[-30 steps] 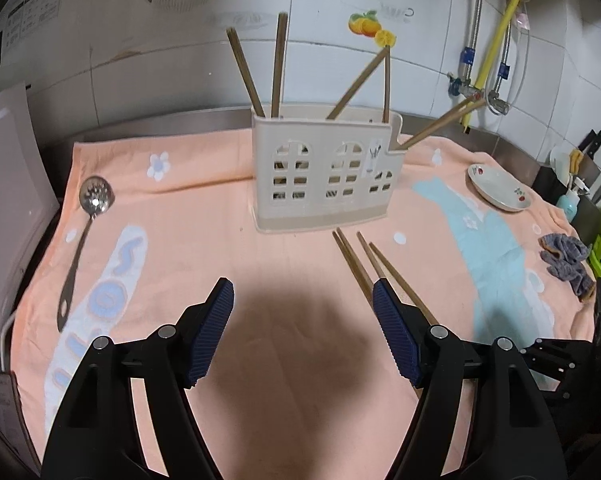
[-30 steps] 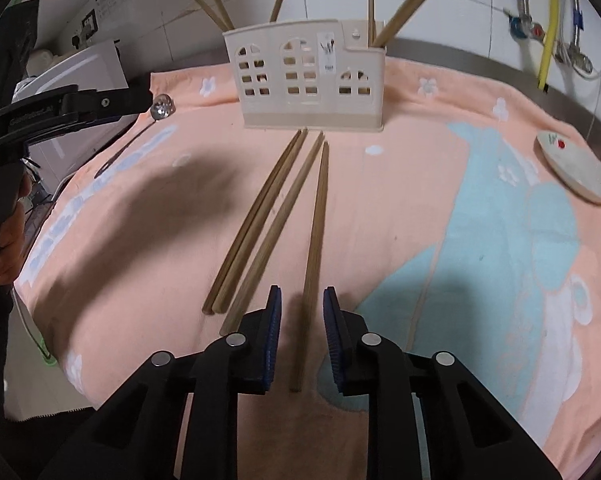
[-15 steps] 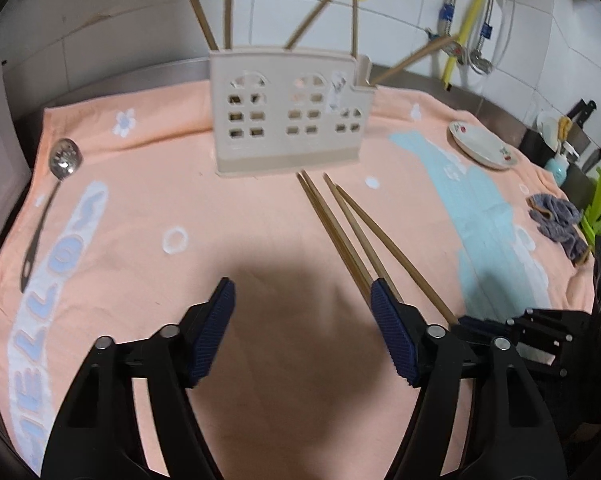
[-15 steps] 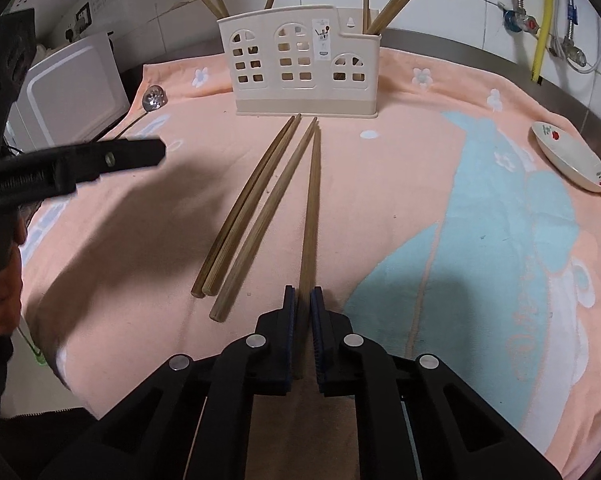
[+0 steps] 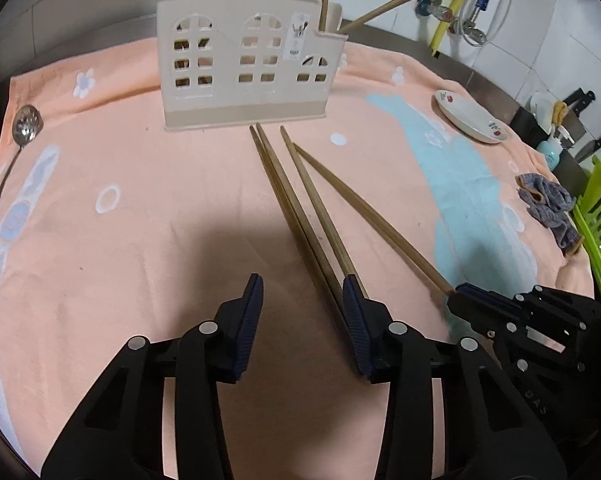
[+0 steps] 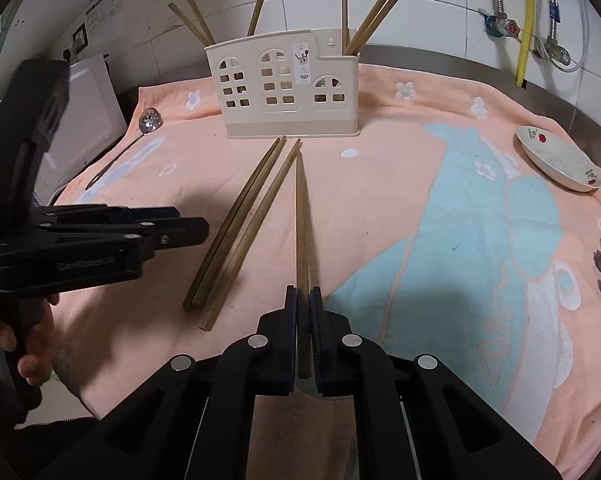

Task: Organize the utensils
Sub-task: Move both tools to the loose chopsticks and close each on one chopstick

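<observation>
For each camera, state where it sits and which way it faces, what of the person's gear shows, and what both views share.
Left wrist: rides the left gripper, open over the towel, facing the utensil holder; the right gripper shows at lower right.
Right wrist: rides the right gripper, shut on a chopstick, facing the same holder; the left gripper and the hand that holds it show at left.
Shared: holder, loose chopsticks, slotted spoon, plate.
</observation>
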`<state>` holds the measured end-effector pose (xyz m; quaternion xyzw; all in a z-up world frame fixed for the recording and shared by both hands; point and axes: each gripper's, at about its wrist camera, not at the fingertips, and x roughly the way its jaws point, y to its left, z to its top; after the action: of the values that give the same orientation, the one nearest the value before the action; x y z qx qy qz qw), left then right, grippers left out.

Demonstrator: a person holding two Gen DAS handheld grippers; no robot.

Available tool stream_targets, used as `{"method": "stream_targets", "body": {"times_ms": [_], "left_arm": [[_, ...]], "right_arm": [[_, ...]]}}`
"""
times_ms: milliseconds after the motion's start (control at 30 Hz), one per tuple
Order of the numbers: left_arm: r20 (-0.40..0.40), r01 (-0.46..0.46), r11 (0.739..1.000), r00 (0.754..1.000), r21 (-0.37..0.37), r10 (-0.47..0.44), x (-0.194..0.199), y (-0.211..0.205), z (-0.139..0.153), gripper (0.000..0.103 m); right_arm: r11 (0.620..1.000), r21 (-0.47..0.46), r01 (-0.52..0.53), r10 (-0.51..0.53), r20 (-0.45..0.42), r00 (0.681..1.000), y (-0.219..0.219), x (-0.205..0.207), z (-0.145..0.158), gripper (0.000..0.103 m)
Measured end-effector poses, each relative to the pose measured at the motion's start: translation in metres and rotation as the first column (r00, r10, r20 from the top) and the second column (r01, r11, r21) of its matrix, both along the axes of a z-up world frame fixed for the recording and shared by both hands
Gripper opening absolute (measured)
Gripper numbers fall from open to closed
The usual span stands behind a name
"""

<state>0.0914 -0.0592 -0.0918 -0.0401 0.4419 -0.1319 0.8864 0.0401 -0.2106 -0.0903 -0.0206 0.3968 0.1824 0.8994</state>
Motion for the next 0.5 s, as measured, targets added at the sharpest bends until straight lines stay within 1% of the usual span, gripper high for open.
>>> {"method": "stream_targets", "body": {"times_ms": [167, 500], "left_arm": [[-0.027, -0.012, 1.0, 1.0, 0.013, 0.012, 0.005, -0.005, -0.008, 0.033], [-0.027, -0.036, 0.998, 0.999, 0.044, 0.037, 0.009, -0.012, -0.01, 0.029]], "right_arm": [[1.0, 0.018, -0.005, 0.005, -0.005, 1.0, -0.003, 0.0, -0.001, 0.006], [0.999, 0.041, -0.009, 0.009, -0.011, 1.0, -0.01, -0.001, -0.004, 0.007]]}}
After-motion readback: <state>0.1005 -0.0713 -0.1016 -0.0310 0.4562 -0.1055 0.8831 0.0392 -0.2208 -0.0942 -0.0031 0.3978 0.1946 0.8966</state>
